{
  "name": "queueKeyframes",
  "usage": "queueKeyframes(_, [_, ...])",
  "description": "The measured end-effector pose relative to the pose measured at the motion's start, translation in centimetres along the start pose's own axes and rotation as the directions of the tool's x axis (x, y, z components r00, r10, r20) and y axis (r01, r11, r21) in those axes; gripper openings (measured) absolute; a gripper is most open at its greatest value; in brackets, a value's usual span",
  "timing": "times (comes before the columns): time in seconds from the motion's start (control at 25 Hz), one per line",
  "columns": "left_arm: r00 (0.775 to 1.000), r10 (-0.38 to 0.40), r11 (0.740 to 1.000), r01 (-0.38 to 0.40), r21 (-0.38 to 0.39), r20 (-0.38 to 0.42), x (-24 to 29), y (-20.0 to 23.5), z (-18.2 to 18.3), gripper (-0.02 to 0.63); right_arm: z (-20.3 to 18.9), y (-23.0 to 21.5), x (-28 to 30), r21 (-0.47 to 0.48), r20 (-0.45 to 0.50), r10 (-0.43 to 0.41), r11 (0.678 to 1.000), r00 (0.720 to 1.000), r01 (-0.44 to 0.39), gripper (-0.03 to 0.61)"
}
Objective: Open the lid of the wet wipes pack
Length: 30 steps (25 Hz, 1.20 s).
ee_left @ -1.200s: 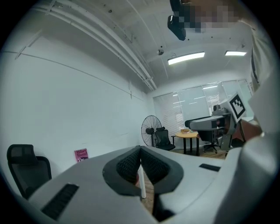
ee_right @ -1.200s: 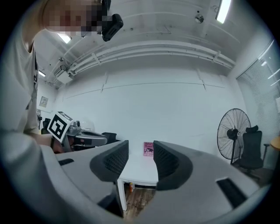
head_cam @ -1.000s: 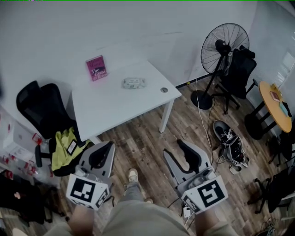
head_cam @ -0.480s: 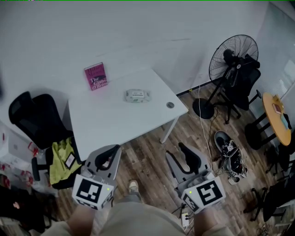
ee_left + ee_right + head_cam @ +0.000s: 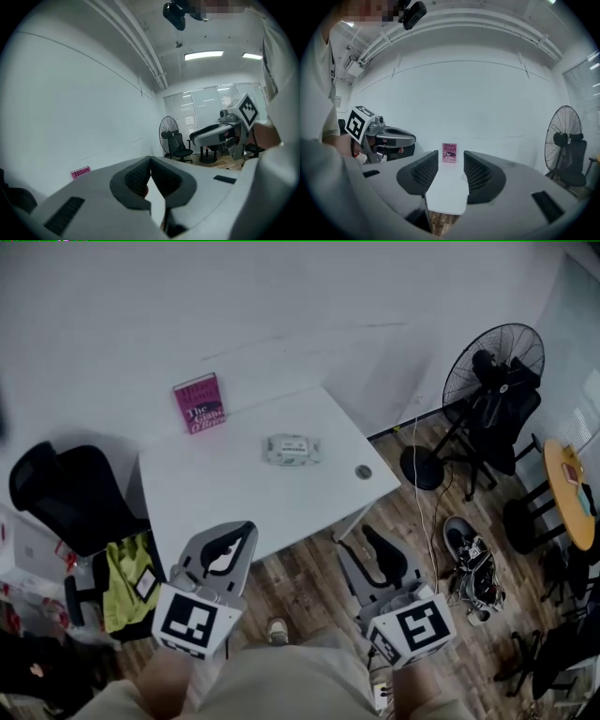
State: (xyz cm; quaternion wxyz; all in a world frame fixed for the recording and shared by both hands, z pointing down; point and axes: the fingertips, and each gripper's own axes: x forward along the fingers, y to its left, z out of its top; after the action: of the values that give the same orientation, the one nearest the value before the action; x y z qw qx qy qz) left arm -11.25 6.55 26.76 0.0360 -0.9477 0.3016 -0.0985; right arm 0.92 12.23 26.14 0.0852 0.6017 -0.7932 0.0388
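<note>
Two grippers sit low in the head view. The left gripper (image 5: 239, 535) is at 7 o'clock from the picture's middle and the right gripper (image 5: 364, 545) at 5 o'clock. Both are over the wooden floor (image 5: 309, 587) at the near edge of the white table (image 5: 216, 493). The wet wipes pack (image 5: 292, 449) lies flat on the table with its labelled top up, toward 12 o'clock from both grippers and well apart from them. A pink book (image 5: 199, 402) stands against the wall at 10 o'clock from the pack, and a small round object (image 5: 363, 472) rests at 4 o'clock from it. A black chair (image 5: 66, 498) is at 9 o'clock of the table. A standing fan (image 5: 492, 362) is at 2 o'clock, and a pair of shoes (image 5: 473, 563) lies on the floor at 4 o'clock.

In the left gripper view, the left gripper (image 5: 150, 164) has its ribbed pads meeting at the tips, with nothing held between them. At 9 o'clock the book (image 5: 80, 172) peeks over one jaw. The fan (image 5: 168, 131) stands at 12 o'clock, and the right gripper (image 5: 220, 133) is at 2 o'clock.

In the right gripper view, the right gripper (image 5: 450, 161) has its jaws spread apart and empty. The table (image 5: 447, 187) shows through the gap, with the book (image 5: 449, 153) upright at 12 o'clock. The left gripper (image 5: 393, 136) is at 10 o'clock and the fan (image 5: 562, 136) at 3 o'clock. The pack cannot be made out in this view.
</note>
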Motion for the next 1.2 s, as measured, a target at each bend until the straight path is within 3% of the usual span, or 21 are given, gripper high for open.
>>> queueKeyframes(0.48, [0.999,0.015,1.000,-0.015,0.006,-0.034,6.1,3.5,-1.0,0.021,-1.1,-5.5,6.2,0.007,-0.037,0.011,1.000,0.999,-0.010,0.179])
queueKeyframes(0.84, [0.987,0.122,0.992,-0.124,-0.009,-0.103,14.6,6.8,-1.8,0.021,-1.6,-12.4,14.4,0.005,-0.054,0.141,0.990,0.989,-0.141,0.179])
queueKeyframes(1.2, [0.950,0.263,0.963,-0.269,-0.013,-0.166,21.7,8.9,-1.2,0.021,-0.5,-20.1,20.5,-0.018,-0.018,0.267,0.963,0.964,-0.267,0.176])
